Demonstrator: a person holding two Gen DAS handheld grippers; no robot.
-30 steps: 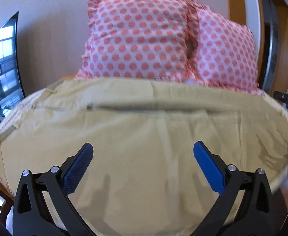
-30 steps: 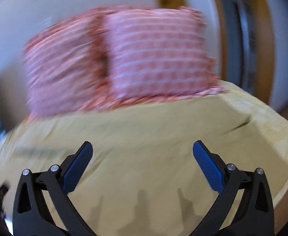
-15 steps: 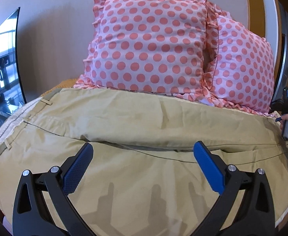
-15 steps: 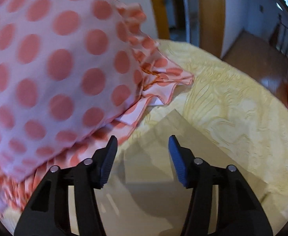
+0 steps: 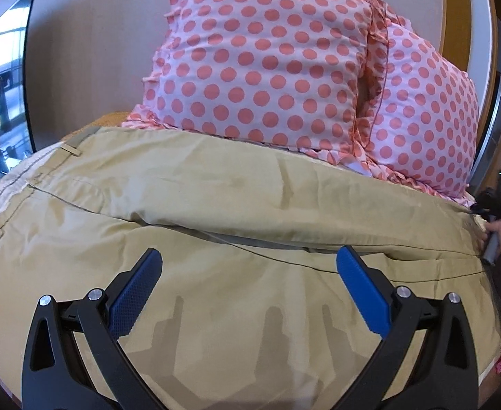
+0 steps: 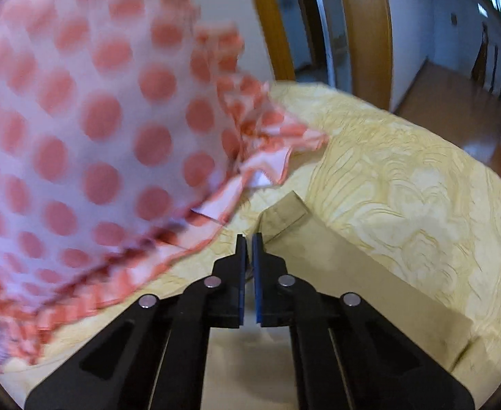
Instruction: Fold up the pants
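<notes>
Tan pants (image 5: 216, 198) lie spread across the bed, waistband with belt loops at the left, legs running right. My left gripper (image 5: 248, 290) is open and empty, hovering over the near leg. My right gripper (image 6: 249, 249) is shut on the hem end of the pants (image 6: 318, 259), whose corner lifts off the bedspread. The right gripper also shows in the left wrist view (image 5: 496, 205) at the far right end of the pants.
Two pink polka-dot pillows (image 5: 267, 68) stand against the wall just behind the pants, and one fills the left of the right wrist view (image 6: 96, 136). A yellow patterned bedspread (image 6: 404, 188) covers the bed. A window (image 5: 0, 95) is at left, a wooden door frame (image 6: 363, 34) at right.
My right gripper has closed onto the pant-leg hem, which now lifts at its corner. My left gripper has moved slightly closer over the pants and stays open.
</notes>
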